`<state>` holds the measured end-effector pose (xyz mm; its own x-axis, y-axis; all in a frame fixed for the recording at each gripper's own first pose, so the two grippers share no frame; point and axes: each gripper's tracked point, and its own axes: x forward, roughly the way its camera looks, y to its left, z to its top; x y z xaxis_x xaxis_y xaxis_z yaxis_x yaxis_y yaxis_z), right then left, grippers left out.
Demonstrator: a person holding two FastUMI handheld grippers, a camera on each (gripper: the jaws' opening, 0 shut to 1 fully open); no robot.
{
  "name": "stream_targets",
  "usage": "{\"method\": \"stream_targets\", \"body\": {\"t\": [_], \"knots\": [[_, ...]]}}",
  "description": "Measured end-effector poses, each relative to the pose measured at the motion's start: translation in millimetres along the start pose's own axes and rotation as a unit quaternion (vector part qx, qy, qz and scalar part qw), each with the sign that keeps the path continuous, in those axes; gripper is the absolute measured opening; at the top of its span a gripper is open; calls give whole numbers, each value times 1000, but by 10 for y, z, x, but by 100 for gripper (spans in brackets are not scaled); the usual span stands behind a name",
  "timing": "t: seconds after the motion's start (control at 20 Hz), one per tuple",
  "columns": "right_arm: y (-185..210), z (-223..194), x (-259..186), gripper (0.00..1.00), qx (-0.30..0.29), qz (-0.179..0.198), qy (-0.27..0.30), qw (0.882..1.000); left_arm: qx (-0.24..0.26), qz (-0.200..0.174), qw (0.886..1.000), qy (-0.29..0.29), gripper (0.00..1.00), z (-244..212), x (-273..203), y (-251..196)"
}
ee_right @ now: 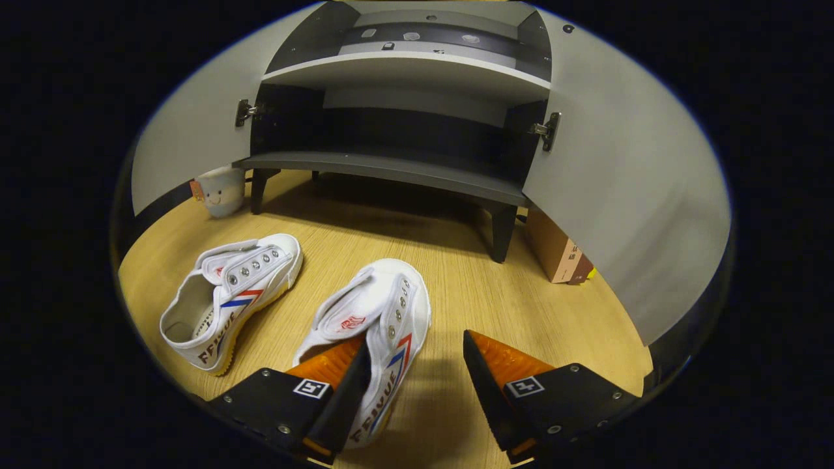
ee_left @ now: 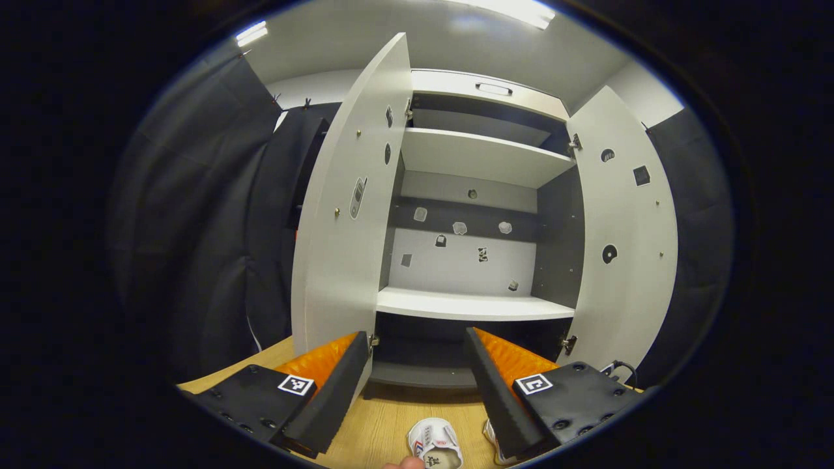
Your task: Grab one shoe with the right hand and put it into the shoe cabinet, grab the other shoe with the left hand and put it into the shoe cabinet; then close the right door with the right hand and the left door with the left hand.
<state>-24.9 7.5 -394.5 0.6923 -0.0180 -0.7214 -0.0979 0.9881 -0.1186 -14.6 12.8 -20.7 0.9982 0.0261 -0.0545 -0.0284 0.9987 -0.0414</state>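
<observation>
1. Wood-grain floor (ee_right: 521,293), light tan with fine straight grain; dark cloth hangs on the booth walls beside the cabinet.
2. Shoe cabinet (ee_left: 479,156): flat matte panels, pale shelves against a dark frame, short dark legs. Small stickers dot the back panel.
3. Left door (ee_left: 342,228) and right door (ee_left: 625,234) both swung wide; metal hinges at the inner edges.
4. Two white canvas shoes with metal eyelets and red-blue side stripes lie on the floor in front of the cabinet.
5. Far shoe (ee_right: 228,299) lies apart to the left in the right gripper view, opening toward the camera.
6. Near shoe (ee_right: 371,326) runs between the right gripper's (ee_right: 417,404) fingers, leaning on one finger; the other finger is clear of it. Jaws spread, nothing clamped.
7. Left gripper (ee_left: 417,397) held high, facing the middle shelf, jaws spread and empty; the ribbed inner pads show. Both shoes peek in at the bottom edge below it.
8. Cardboard box (ee_right: 557,251) sits beside the cabinet leg under the right door; small round white mug (ee_right: 220,190) sits near the left leg.
</observation>
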Motion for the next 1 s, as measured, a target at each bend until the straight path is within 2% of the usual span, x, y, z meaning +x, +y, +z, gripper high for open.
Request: {"method": "stream_targets", "body": {"t": [0.25, 0.35, 0.45, 0.5, 0.6, 0.85, 1.0], "knots": [[72, 20, 246, 67, 11, 15, 4, 1000, 5, 7, 1000, 1, 96, 4, -43, 20], [80, 34, 279, 48, 1, 11, -4, 1000, 7, 10, 1000, 4, 96, -14, -58, 27], [23, 31, 295, 37, -10, -8, -13, 1000, 10, 12, 1000, 5, 96, -24, -72, 32], [-36, 16, 313, 24, -15, -21, -16, 1000, 11, 12, 1000, 7, 97, -33, -72, 32], [-70, 5, 316, 10, -14, -25, -22, 999, 12, 10, 1000, 9, 97, -48, -90, 12], [-75, 40, 254, 2, 3, -16, -24, 1000, 17, 2, 1000, 10, 96, -56, -97, -58], [-118, 237, 102, 1, 9, -15, -51, 999, 16, -3, 1000, 12, 96, -76, -74, -97]]}}
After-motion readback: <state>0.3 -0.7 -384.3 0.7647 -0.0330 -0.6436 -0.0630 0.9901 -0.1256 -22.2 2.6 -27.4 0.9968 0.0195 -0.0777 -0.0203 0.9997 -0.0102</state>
